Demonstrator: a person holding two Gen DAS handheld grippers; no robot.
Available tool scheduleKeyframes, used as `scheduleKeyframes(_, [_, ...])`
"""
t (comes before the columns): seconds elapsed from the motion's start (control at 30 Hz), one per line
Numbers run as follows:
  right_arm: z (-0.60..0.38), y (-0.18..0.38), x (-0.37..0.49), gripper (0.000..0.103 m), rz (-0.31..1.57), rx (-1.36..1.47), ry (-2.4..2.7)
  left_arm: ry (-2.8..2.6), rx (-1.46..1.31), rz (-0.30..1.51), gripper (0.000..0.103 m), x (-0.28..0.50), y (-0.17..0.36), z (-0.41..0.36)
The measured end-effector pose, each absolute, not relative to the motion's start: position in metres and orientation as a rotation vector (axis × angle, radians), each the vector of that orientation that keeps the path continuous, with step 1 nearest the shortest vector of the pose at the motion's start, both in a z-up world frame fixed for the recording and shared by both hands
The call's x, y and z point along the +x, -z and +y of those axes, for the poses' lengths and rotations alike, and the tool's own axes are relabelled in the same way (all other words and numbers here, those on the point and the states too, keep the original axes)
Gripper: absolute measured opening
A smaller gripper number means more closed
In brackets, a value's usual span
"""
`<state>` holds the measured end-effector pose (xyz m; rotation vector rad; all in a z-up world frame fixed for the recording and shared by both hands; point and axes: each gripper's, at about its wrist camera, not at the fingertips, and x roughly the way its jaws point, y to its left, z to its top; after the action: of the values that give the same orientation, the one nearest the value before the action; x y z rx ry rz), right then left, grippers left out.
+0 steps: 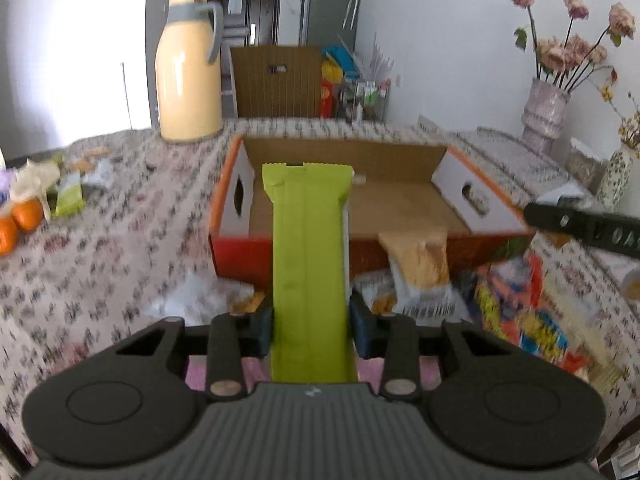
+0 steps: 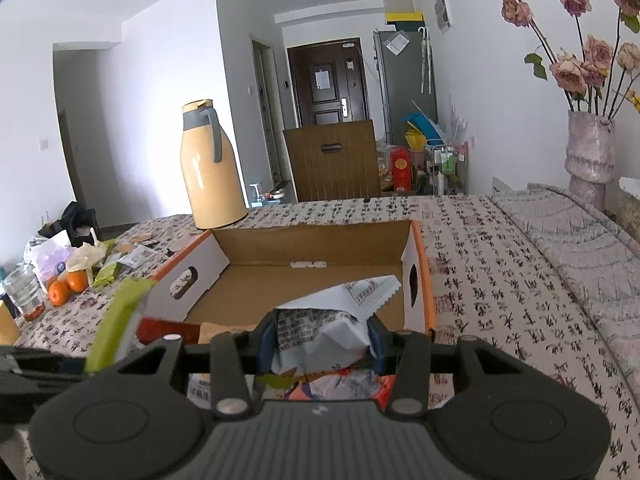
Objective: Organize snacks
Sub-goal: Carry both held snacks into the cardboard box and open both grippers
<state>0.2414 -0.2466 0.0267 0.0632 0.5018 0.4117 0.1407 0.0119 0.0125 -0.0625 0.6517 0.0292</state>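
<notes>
Clamped in the left gripper, the green snack bar points its long axis straight over the near wall of the cardboard box, while the right gripper pinches a white packet just short of that wall.

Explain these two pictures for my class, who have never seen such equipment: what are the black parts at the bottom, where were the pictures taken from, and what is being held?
A person holds a two-finger gripper in each hand, each with a camera looking along its fingers. In the left view, the left gripper grips a long green snack packet. In the right view, the right gripper grips a crumpled white snack packet. Ahead, on the patterned tablecloth, stands an open cardboard box, with a yellow thermos jug behind and oranges at left.
</notes>
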Motion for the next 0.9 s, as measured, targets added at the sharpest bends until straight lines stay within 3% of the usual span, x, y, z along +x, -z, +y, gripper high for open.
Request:
scheduleKeyframes(0.4, [-0.225,-0.054,0.301,0.044,0.524,-0.001,-0.404,-0.05,-0.021,0.574,0.038,0.214,-0.07,-0.002])
scheduleKeyframes(0.77, [-0.196,-0.015,0.381,0.045,0.745,-0.031,-0.368,-0.092,-0.044,0.739,0.039,0.293,-0.028,0.003])
scheduleKeyframes(0.9, [-0.196,-0.003,0.387,0.053,0.776,-0.031,-0.368,-0.086,-0.047,0.75,0.042,0.295,-0.019,0.006])
